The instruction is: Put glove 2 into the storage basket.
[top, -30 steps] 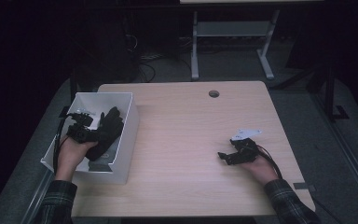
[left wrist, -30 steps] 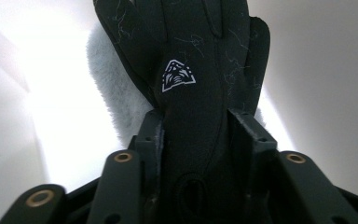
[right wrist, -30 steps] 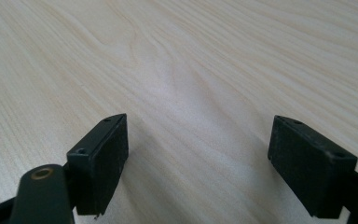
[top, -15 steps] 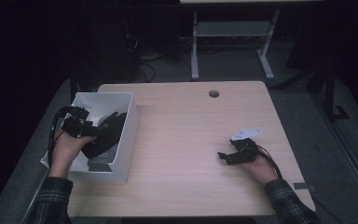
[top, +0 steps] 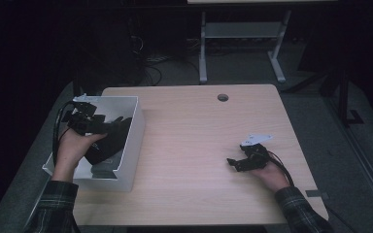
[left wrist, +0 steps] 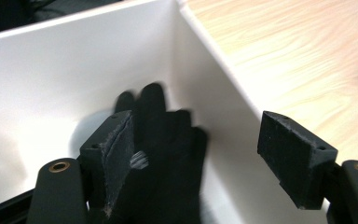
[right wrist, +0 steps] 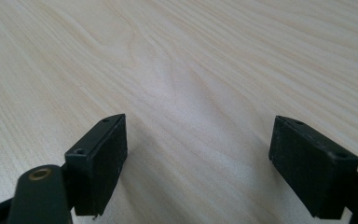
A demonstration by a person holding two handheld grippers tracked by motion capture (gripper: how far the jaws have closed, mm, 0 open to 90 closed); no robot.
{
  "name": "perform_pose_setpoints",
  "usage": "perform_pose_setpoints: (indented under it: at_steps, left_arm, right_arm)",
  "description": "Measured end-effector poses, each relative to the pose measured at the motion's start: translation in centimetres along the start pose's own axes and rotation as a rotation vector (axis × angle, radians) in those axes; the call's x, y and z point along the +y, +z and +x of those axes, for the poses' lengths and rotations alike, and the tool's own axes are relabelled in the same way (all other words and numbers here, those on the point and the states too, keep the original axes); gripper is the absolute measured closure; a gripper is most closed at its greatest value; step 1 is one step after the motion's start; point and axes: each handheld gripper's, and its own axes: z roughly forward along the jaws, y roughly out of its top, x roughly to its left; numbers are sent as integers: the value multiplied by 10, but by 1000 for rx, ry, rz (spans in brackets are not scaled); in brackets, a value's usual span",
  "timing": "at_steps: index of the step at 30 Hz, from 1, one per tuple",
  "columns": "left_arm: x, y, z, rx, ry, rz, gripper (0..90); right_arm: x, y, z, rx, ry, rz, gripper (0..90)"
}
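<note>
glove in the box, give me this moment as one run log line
left gripper: open, jaws just opened, over box | glove: in box, released | right gripper: open, on table

A light wooden table was positioned in a dim room, with a round cable grommet set near its far edge. Beyond the table, a white metal stand with two splayed feet was located on the grey floor. Loose cables were laid on the floor to the left of that stand.
</note>
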Motion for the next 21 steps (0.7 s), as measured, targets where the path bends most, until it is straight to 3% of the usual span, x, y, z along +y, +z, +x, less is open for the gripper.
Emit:
perform_pose_setpoints:
  at_steps: [10,21]
  left_arm:
    - [18,11,-53,-105,77,-43,265]
    - [21,41,-106,-207,128,-42,265]
  right_arm:
    - [0,0,0,-1,1,0,188]
    - [0,0,0,-1,-4,-1,186]
